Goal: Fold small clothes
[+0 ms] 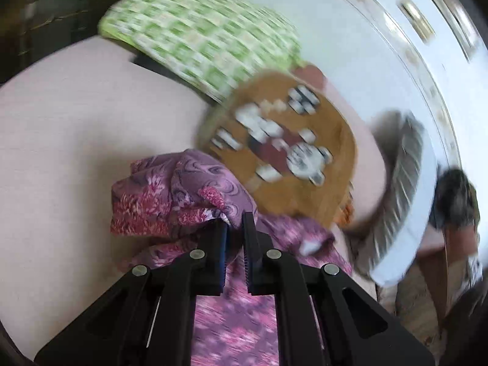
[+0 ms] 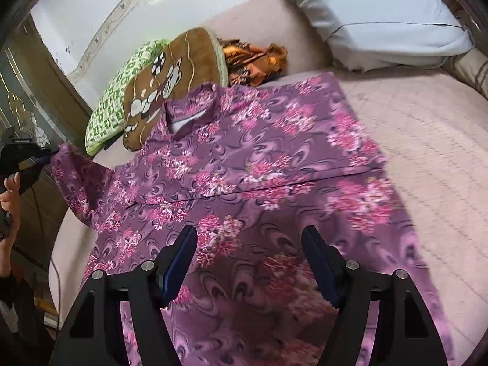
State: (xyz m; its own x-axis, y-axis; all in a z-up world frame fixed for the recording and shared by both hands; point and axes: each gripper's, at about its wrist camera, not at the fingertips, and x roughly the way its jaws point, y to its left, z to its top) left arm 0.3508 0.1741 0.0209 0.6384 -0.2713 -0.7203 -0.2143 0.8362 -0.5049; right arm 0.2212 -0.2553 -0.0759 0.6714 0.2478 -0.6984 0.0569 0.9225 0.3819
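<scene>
A purple garment with pink flowers [image 2: 259,164] lies spread on the pale bed, its right half folded over onto the middle along a long crease. My left gripper [image 1: 235,222] is shut on the end of the garment's sleeve [image 1: 170,195], bunched at the fingertips. In the right wrist view the left gripper [image 2: 48,155] holds the sleeve end [image 2: 79,180] lifted at the far left. My right gripper [image 2: 248,235] is open and empty, just above the lower part of the garment.
A brown cartoon cushion [image 2: 170,82] and a green checked pillow [image 2: 119,91] lie past the collar. Orange cloth [image 2: 253,61] sits beside them. A pale blue pillow [image 2: 390,15] lies at the bed's head. A white wall [image 2: 100,9] borders the far side.
</scene>
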